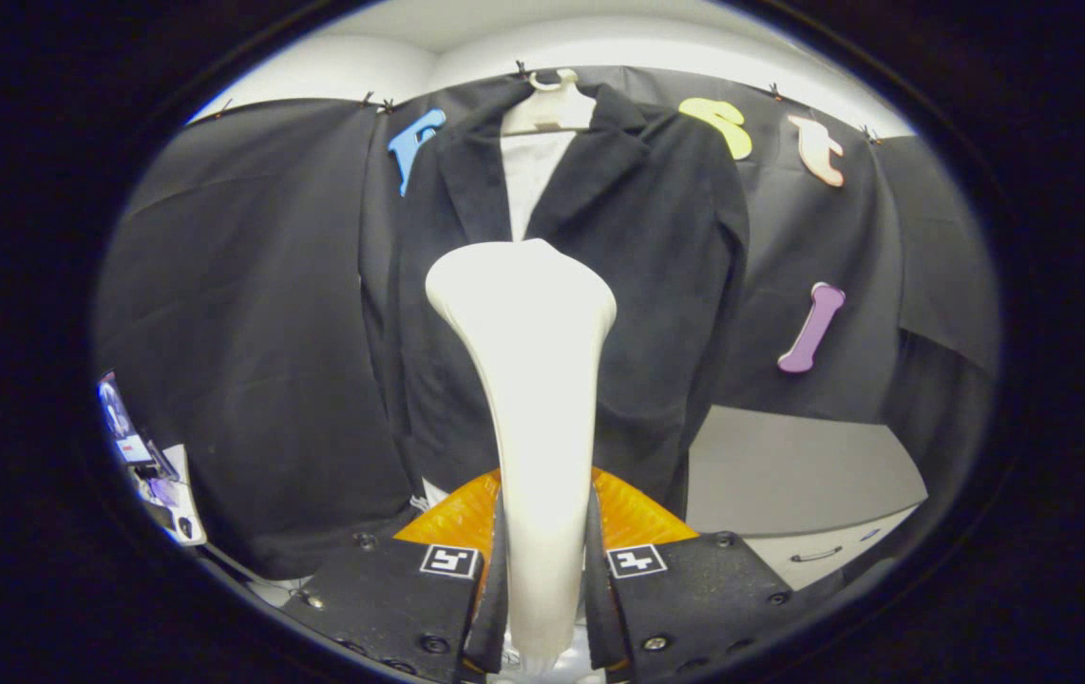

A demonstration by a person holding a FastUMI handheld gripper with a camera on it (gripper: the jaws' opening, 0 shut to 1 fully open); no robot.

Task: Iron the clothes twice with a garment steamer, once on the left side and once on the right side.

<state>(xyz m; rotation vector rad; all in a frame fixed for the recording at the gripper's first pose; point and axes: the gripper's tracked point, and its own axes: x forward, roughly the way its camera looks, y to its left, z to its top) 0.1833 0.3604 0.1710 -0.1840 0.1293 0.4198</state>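
- White plastic fills the middle of my view: the garment steamer stands upright between the fingers, its slim handle widening to a broad rounded head at the top.
- My gripper is clamped on the steamer's handle — both fingers press its sides low down.
- Beyond the steamer head hangs the dark jacket, just ahead of it and facing me; whether the head touches the cloth I cannot tell.
- I see the jacket on a pale hanger, lapels open over a white lining or shirt at the collar.
- Black cloth of the booth wall spreads behind and to both sides of the jacket.
- Low on the right, past the fingers, I make out a light cabinet with a small handle — its top is partly under the hanging cloth.
- Far down on the left sits some clutter, too small for me to name.
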